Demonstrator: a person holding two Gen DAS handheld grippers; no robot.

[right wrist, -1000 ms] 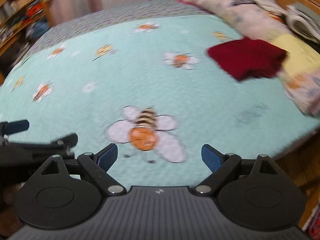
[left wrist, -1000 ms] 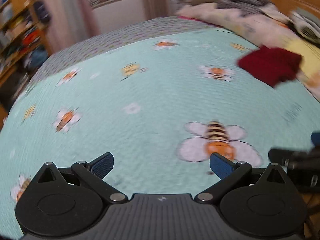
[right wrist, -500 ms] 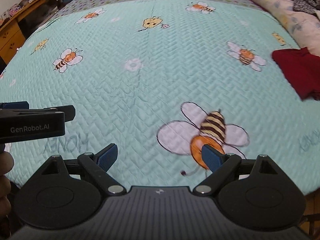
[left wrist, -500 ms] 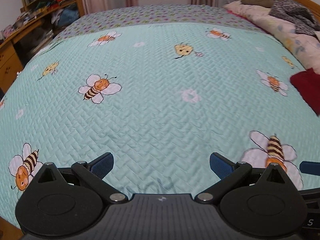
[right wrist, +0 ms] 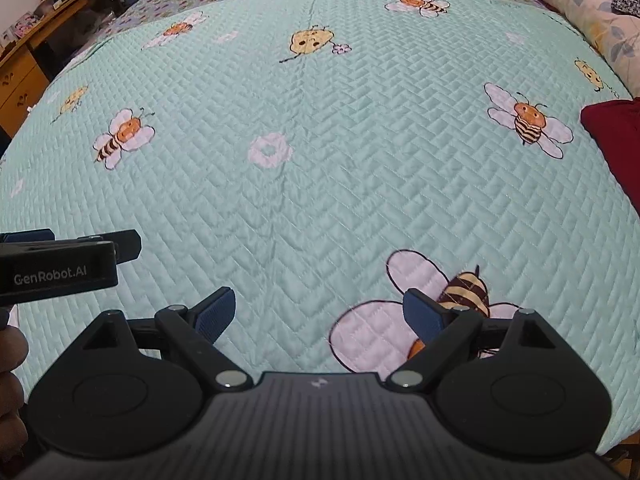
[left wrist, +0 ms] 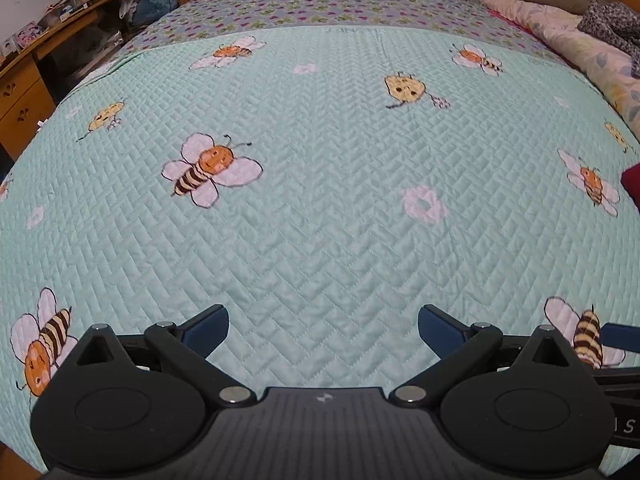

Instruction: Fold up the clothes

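Above the bee-print quilt [left wrist: 320, 220], I hold my left gripper [left wrist: 322, 330] and right gripper [right wrist: 318, 312] spread wide, nothing between their blue pads. The left unit's side reads "GenRobot.AI" [right wrist: 50, 269]. The dark red garment [right wrist: 614, 132] lies at the quilt's right edge, well apart.

We read "GenRobot.AI" in pale letters on the black side of the left tool [right wrist: 60, 268], seen in the right wrist view. On the right tool's body at the left wrist view's lower right edge we make out a lone "S" [left wrist: 630, 426]. Nothing else is legible to us.
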